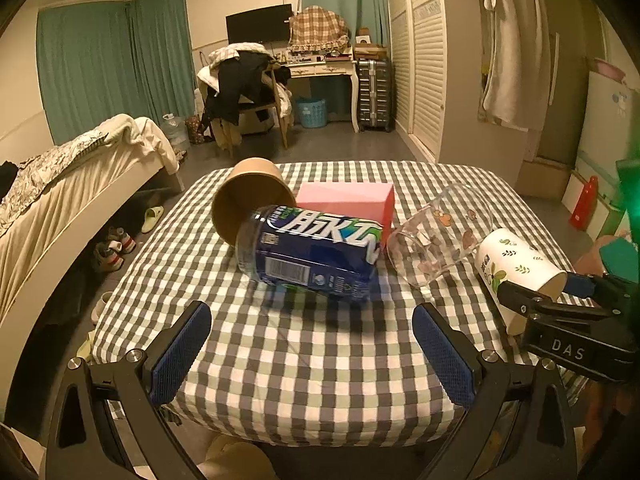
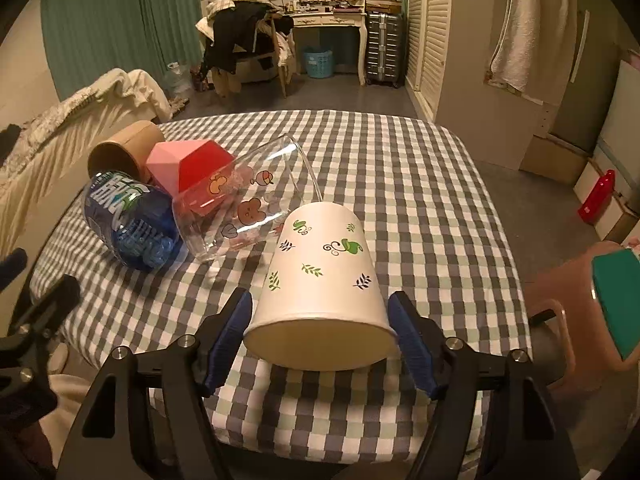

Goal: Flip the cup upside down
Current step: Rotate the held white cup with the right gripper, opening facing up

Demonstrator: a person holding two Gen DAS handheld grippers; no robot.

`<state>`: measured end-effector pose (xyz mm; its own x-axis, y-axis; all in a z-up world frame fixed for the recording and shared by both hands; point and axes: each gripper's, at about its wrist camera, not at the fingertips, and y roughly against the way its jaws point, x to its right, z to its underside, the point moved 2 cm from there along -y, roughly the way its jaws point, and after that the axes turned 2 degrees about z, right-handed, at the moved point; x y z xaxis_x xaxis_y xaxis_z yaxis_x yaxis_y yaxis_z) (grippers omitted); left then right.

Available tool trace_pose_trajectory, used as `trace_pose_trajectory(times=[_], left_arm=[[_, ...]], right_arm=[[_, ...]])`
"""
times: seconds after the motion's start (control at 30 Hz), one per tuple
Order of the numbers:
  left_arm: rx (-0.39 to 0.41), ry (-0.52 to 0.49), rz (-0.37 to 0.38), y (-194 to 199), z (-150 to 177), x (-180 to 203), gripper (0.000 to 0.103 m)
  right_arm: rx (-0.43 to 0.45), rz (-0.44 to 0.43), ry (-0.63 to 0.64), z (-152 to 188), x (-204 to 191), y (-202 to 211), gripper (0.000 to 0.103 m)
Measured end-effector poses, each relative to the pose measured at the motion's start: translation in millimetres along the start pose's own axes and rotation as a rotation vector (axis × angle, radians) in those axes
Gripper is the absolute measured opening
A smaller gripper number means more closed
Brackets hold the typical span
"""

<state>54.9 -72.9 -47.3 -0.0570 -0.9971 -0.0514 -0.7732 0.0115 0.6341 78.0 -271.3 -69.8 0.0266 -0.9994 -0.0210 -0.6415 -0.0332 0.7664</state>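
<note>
A white paper cup point(image 2: 320, 280) with green leaf prints lies on its side on the checked tablecloth, its mouth toward the right wrist camera. My right gripper point(image 2: 320, 344) has its blue pads on both sides of the cup's rim, touching or almost touching it. In the left wrist view the same cup point(image 1: 516, 264) lies at the right, with the right gripper point(image 1: 532, 300) around its rim. My left gripper point(image 1: 312, 356) is open and empty above the near part of the table.
A clear glass with cartoon prints point(image 2: 240, 208) lies on its side left of the cup. A blue-labelled plastic bottle point(image 1: 308, 252), a pink box point(image 1: 348, 200) and a brown paper tub point(image 1: 248, 204) lie behind it. A pink stool point(image 2: 580, 320) stands right of the table.
</note>
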Motion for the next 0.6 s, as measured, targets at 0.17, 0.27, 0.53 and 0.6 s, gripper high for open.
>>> trace_pose_trajectory(times=[0.17, 0.27, 0.53, 0.6], left_arm=[[-0.002, 0.004, -0.002, 2, -6, 11, 0.103], [0.023, 0.026, 0.013, 12, -14, 19, 0.103], [0.049, -0.007, 0.045, 29, -46, 54, 0.103], [0.033, -0.010, 0.078, 27, -51, 64, 0.103]], right_arm=[[0.034, -0.017, -0.016, -3, 11, 15, 0.085], [0.080, 0.000, -0.014, -14, 20, 37, 0.085], [0.178, 0.028, 0.013, -52, 47, 93, 0.091], [0.186, 0.061, 0.023, -57, 54, 101, 0.091]])
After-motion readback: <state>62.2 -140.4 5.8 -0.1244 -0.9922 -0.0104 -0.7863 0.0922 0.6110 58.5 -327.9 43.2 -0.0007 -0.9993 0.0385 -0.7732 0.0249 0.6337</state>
